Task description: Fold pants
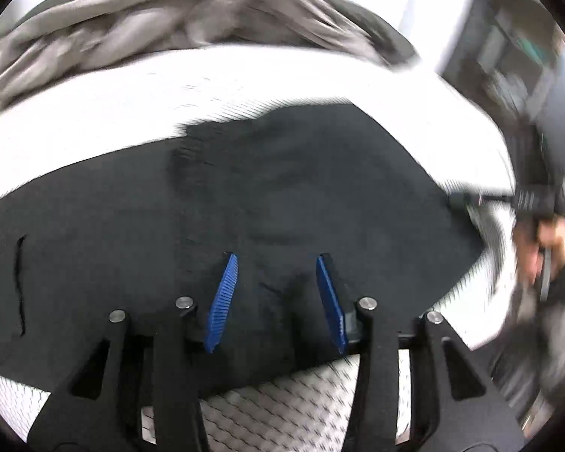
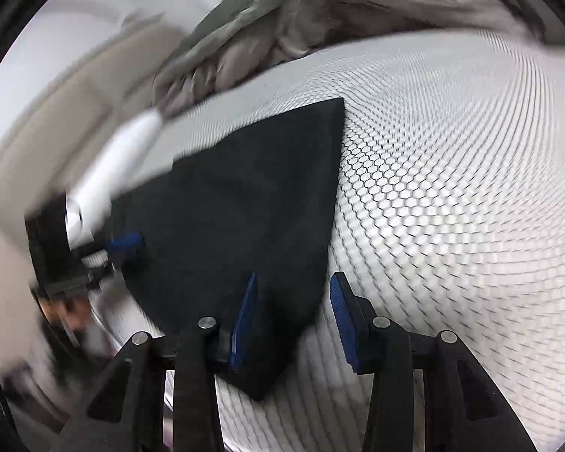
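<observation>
Two claws over black pants (image 1: 282, 207) lying flat on a white honeycomb-patterned bed (image 2: 452, 188), both views blurred. My left claw (image 1: 277, 293) sits partly open above the cloth, nothing pinched between its blue pads (image 1: 222, 301). My right claw (image 2: 293, 320) is partly open too, straddling the pants' near edge without gripping. Grey blanket (image 1: 150, 30) bunched at the bed's far edge.
</observation>
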Available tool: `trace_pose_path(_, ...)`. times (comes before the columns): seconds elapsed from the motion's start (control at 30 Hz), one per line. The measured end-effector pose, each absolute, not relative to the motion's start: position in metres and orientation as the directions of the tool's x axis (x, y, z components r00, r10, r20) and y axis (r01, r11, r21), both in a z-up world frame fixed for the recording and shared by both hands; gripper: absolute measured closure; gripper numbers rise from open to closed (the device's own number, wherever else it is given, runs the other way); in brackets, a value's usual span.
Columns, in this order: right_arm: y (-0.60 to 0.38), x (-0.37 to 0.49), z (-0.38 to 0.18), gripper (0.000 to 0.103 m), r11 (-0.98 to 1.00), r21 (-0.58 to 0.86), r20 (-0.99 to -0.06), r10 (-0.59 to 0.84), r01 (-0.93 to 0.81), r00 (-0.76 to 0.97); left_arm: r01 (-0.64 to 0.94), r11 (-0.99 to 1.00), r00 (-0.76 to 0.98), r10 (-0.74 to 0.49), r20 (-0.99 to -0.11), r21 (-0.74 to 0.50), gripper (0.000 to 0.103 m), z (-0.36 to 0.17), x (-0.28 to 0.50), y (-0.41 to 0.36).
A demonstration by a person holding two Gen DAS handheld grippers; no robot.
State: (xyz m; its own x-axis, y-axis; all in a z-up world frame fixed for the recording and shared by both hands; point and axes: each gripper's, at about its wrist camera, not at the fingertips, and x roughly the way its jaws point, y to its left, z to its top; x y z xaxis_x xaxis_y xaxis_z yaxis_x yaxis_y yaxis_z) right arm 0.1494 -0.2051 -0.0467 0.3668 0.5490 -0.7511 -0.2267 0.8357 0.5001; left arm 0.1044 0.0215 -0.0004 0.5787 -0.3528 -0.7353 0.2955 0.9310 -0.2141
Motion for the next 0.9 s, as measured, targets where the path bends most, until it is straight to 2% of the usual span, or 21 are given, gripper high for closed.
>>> trace_pose_path(0.07, -0.21, 0.177, -0.065, 0.063, 0.801, 0.582, -0.728, 0.591, -0.144, 0.346, 0.208, 0.945, 0.613, -0.326, -0.72, -0.251, 0.061, 0.003, 0.11, 0.039)
trace_pose_path(0.13, -0.205, 0.193, -0.08, 0.074, 0.77, 0.631, -0.701, 0.617, -0.091, 0.357, 0.151, 0.95, 0.631, -0.304, -0.713, -0.272, 0.06, 0.004, 0.113, 0.055)
trace_pose_path(0.2, -0.208, 0.207, -0.076, 0.094, 0.77, 0.632, -0.692, 0.612, -0.087, 0.384, 0.099, 0.953, 0.651, -0.281, -0.706, -0.287, 0.06, 0.006, 0.116, 0.07)
trace_pose_path(0.33, -0.204, 0.206, -0.038, 0.096, 0.799, 0.575, -0.665, 0.582, -0.177, 0.468, 0.044, 0.95, 0.664, -0.259, -0.701, -0.309, 0.059, 0.005, 0.119, 0.089)
trace_pose_path(0.37, -0.203, 0.203, -0.035, 0.095, 0.815, 0.547, -0.678, 0.564, -0.19, 0.47, 0.034, 0.95, 0.665, -0.254, -0.702, -0.311, 0.059, 0.005, 0.117, 0.096)
trace_pose_path(0.4, -0.2, 0.21, -0.036, 0.089, 0.845, 0.497, -0.711, 0.527, -0.197, 0.466, 0.023, 0.951, 0.664, -0.245, -0.706, -0.308, 0.059, 0.004, 0.118, 0.101)
trace_pose_path(0.47, -0.196, 0.22, -0.062, 0.079, 0.908, 0.377, -0.826, 0.418, -0.181, 0.377, 0.003, 0.957, 0.664, -0.22, -0.714, -0.291, 0.059, 0.002, 0.119, 0.105)
trace_pose_path(0.5, -0.195, 0.222, -0.072, 0.078, 0.913, 0.373, -0.845, 0.408, -0.167, 0.345, -0.01, 0.958, 0.667, -0.207, -0.716, -0.286, 0.059, 0.002, 0.121, 0.11)
trace_pose_path(0.57, -0.197, 0.219, -0.065, 0.075, 0.908, 0.389, -0.828, 0.418, -0.155, 0.373, -0.032, 0.957, 0.674, -0.191, -0.713, -0.287, 0.059, 0.004, 0.118, 0.12)
trace_pose_path(0.63, -0.197, 0.213, -0.05, 0.07, 0.924, 0.339, -0.831, 0.383, -0.18, 0.403, -0.063, 0.955, 0.69, -0.169, -0.704, -0.291, 0.056, 0.007, 0.109, 0.135)
trace_pose_path(0.67, -0.198, 0.209, -0.046, 0.065, 0.93, 0.318, -0.827, 0.366, -0.183, 0.427, -0.088, 0.953, 0.7, -0.148, -0.699, -0.29, 0.048, 0.008, 0.105, 0.145)
trace_pose_path(0.77, -0.212, 0.189, -0.032, 0.061, 0.932, 0.318, -0.766, 0.36, -0.173, 0.533, -0.231, 0.934, 0.726, -0.022, -0.687, -0.273, 0.029, 0.01, 0.092, 0.183)
trace_pose_path(0.83, -0.214, 0.184, -0.024, 0.056, 0.909, 0.374, -0.713, 0.409, -0.185, 0.57, -0.308, 0.908, 0.736, 0.04, -0.676, -0.283, 0.023, 0.008, 0.08, 0.211)
trace_pose_path(0.9, -0.207, 0.189, -0.032, 0.052, 0.91, 0.367, -0.74, 0.412, -0.193, 0.532, -0.364, 0.879, 0.724, 0.06, -0.687, -0.307, 0.021, 0.002, 0.07, 0.238)
